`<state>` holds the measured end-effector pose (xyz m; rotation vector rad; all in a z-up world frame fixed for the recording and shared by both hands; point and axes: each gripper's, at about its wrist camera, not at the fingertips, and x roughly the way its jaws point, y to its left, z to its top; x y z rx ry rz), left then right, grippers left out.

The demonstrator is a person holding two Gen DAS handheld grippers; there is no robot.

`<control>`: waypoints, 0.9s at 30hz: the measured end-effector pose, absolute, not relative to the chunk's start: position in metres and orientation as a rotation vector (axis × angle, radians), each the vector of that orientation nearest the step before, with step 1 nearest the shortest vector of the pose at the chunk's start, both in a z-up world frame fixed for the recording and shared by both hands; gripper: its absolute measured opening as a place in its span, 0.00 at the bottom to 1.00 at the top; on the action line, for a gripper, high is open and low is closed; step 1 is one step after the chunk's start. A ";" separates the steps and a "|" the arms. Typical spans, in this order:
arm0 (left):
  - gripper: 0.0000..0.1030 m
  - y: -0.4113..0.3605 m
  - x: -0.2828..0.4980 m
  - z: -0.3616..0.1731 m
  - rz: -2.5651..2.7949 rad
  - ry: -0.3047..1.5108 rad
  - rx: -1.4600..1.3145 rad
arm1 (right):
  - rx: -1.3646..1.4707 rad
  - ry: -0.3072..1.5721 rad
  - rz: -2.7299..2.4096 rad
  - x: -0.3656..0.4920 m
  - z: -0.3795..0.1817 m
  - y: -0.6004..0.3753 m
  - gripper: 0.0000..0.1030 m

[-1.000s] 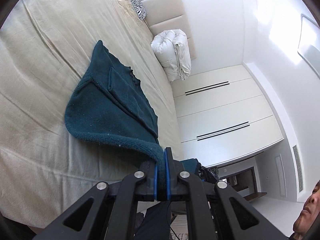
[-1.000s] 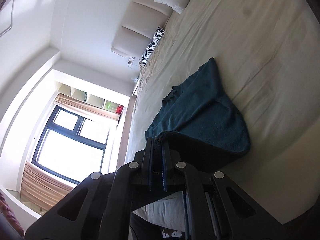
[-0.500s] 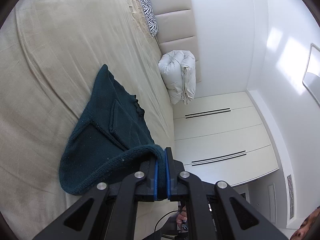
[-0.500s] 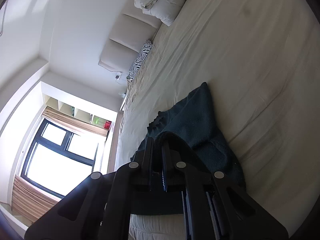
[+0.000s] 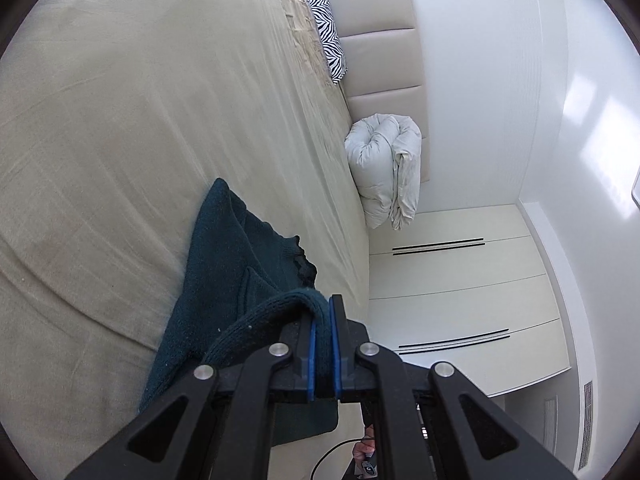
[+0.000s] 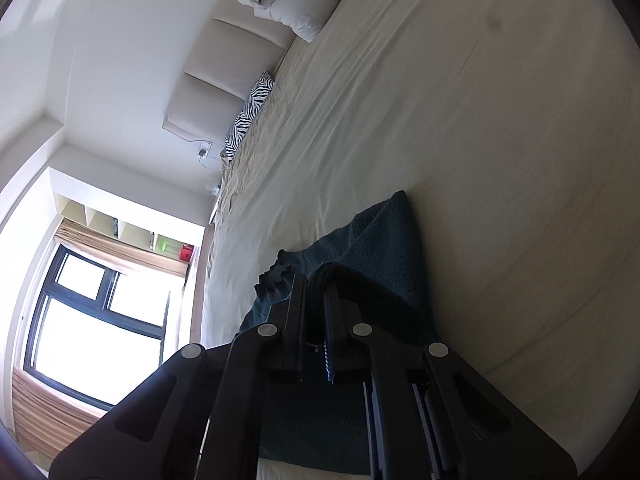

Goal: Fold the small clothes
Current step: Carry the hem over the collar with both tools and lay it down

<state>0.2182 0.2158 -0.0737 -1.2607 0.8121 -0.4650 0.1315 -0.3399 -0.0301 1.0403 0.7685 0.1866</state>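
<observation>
A dark teal knitted garment (image 5: 224,264) lies on the beige bed sheet (image 5: 120,120), its far part flat and its near edge lifted. My left gripper (image 5: 323,312) is shut on the thick rolled hem of the garment. The garment also shows in the right wrist view (image 6: 376,244). My right gripper (image 6: 314,292) is shut on another part of the same near edge, which drapes over and below the jaws. Both grippers hold the near edge raised above the sheet.
A rolled white duvet (image 5: 384,168) and a zebra-print pillow (image 5: 326,36) lie at the padded headboard (image 5: 380,52). White wardrobe doors (image 5: 460,280) stand beside the bed. A window (image 6: 92,320) with curtains shows in the right wrist view.
Both grippers have moved forward over the bed with the near edge, so the garment's near part now folds toward its far part and less of it lies spread out.
</observation>
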 end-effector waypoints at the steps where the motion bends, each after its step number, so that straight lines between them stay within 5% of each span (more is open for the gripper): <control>1: 0.07 0.215 0.226 -0.076 -0.457 0.820 -1.255 | 1.042 0.774 0.181 0.141 -0.033 -0.340 0.06; 11: 0.10 0.207 0.289 -0.108 -0.395 0.892 -1.221 | 1.077 0.848 0.084 0.209 -0.079 -0.345 0.08; 14: 0.56 0.208 0.293 -0.115 -0.353 0.892 -1.213 | 1.076 0.884 0.062 0.219 -0.091 -0.342 0.16; 16: 0.70 0.213 0.292 -0.114 -0.331 0.878 -1.211 | 1.036 0.867 0.050 0.220 -0.088 -0.339 0.46; 17: 0.70 0.215 0.291 -0.114 -0.329 0.876 -1.210 | 1.028 0.851 0.046 0.220 -0.086 -0.339 0.64; 18: 0.70 0.216 0.289 -0.113 -0.328 0.876 -1.205 | 1.025 0.835 0.034 0.217 -0.083 -0.340 0.66; 27: 0.70 0.205 0.235 -0.096 -0.313 0.873 -1.026 | 0.823 0.859 0.027 0.187 -0.062 -0.329 0.65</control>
